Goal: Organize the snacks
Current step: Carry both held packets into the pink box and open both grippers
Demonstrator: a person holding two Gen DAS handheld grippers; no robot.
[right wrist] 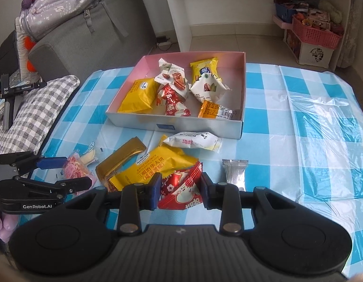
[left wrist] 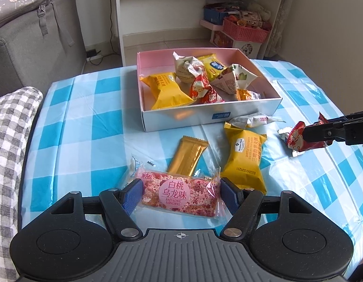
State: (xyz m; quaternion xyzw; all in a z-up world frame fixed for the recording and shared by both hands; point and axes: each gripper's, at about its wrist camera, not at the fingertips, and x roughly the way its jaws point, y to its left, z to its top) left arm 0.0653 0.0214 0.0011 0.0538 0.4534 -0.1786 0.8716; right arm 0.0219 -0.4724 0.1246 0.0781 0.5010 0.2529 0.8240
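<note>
A white box with a pink inside (left wrist: 205,115) (right wrist: 195,124) stands mid-table and holds several wrapped snacks. My left gripper (left wrist: 181,198) is shut on a pink snack bar (left wrist: 179,193), low over the cloth; it also shows at the left in the right wrist view (right wrist: 71,171). My right gripper (right wrist: 181,189) is shut on a red snack packet (right wrist: 181,188), seen at the right in the left wrist view (left wrist: 299,138). Loose on the cloth lie a gold bar (left wrist: 187,156) (right wrist: 118,159), a yellow waffle pack (left wrist: 245,157) (right wrist: 155,166), a white packet (left wrist: 249,119) (right wrist: 193,141) and a silver packet (right wrist: 234,172).
The table has a blue-and-white checked cloth (left wrist: 87,129) (right wrist: 299,122). A grey checked cushion (left wrist: 9,141) lies at its left edge, with a grey sofa (left wrist: 28,54) behind. A white shelf (left wrist: 181,11) and pink baskets (left wrist: 245,30) stand beyond the table.
</note>
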